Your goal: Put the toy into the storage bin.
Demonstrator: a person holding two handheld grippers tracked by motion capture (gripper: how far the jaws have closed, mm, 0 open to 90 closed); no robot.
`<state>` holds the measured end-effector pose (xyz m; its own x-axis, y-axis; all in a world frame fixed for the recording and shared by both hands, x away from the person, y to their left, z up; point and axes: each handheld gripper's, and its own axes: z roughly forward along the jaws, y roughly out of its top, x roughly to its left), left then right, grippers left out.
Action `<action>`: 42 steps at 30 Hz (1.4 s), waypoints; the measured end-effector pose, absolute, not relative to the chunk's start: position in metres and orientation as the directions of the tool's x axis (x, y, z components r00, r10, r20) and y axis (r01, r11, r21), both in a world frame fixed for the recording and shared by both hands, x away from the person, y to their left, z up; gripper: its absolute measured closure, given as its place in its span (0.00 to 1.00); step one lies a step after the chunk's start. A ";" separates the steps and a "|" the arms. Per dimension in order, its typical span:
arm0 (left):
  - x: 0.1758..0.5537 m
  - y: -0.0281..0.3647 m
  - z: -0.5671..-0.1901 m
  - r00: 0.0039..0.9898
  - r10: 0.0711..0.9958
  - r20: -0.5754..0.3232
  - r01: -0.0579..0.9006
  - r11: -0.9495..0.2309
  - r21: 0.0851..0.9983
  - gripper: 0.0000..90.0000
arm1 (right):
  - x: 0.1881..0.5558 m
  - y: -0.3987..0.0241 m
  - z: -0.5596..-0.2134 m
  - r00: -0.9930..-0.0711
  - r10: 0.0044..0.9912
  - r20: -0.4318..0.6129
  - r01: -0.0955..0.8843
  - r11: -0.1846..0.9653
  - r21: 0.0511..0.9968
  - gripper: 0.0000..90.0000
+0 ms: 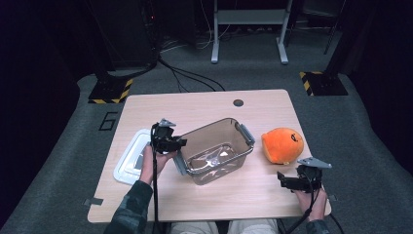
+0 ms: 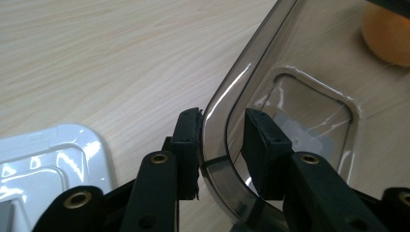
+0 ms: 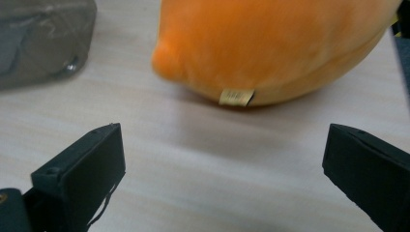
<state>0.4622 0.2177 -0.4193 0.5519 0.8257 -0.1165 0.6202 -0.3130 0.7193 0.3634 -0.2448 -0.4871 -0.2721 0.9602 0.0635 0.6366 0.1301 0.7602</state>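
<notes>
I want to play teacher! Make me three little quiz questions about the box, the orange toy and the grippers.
1. True or false: the orange plush toy lies inside the clear bin.
2. What does the left gripper have between its jaws? A) the white lid B) the bin's wall C) the toy
3. Fill in: the right gripper's jaws are wide ____, with the toy just ahead.

Key: 1 false, it lies on the table beside the bin. 2 B. 3 open.
</notes>
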 end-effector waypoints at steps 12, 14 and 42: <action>0.461 0.216 -0.420 0.526 0.843 -0.113 0.630 -0.297 0.717 0.78 | 0.409 -0.245 -0.440 -0.244 0.970 0.020 0.648 0.148 0.748 0.00; 0.461 0.216 -0.421 0.521 0.845 -0.119 0.630 -0.287 0.722 0.78 | 0.417 -0.243 -0.437 -0.245 0.969 0.018 0.660 0.153 0.736 0.00; 0.460 0.215 -0.420 0.519 0.848 -0.105 0.632 -0.298 0.715 0.78 | 0.458 -0.243 -0.455 -0.234 0.972 0.008 0.767 0.180 0.615 0.65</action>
